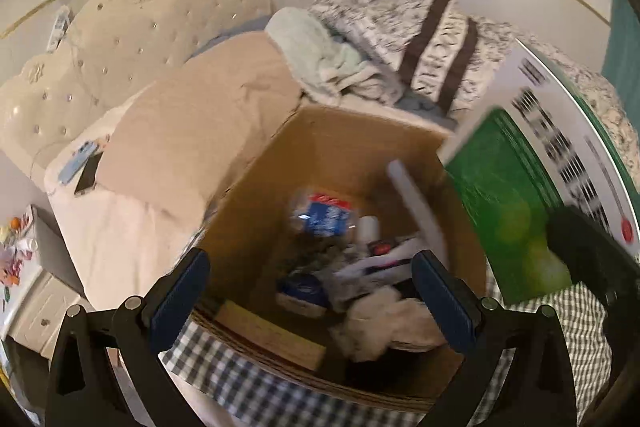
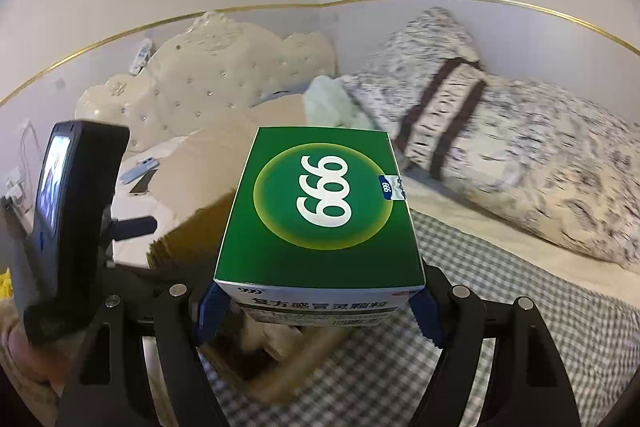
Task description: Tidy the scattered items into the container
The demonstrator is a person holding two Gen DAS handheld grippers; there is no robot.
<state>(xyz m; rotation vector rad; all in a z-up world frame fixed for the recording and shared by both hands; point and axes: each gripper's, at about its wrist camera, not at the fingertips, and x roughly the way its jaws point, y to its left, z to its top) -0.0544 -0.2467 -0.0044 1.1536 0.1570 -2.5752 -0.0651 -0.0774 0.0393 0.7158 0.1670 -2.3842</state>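
Note:
An open cardboard box (image 1: 360,131) stands on the checked bed sheet. Inside lie a bottle with a blue label (image 1: 324,215), a blue packet, white tissue and other small items, all blurred. My left gripper (image 1: 312,295) hovers open above the box's near rim, with nothing between its blue pads. My right gripper (image 2: 320,315) is shut on a green medicine box marked 999 (image 2: 324,203), gripping its near end from both sides. In the left wrist view that green box (image 1: 504,195) hangs at the cardboard box's right edge. In the right wrist view the cardboard box (image 2: 188,239) sits below and to the left.
A cream tufted headboard (image 1: 132,27) backs the bed. A patterned pillow with brown straps (image 1: 400,23) and a pale green towel (image 1: 316,51) lie behind the box, a beige pillow (image 1: 192,131) to its left. Phones rest on a white nightstand (image 1: 80,163).

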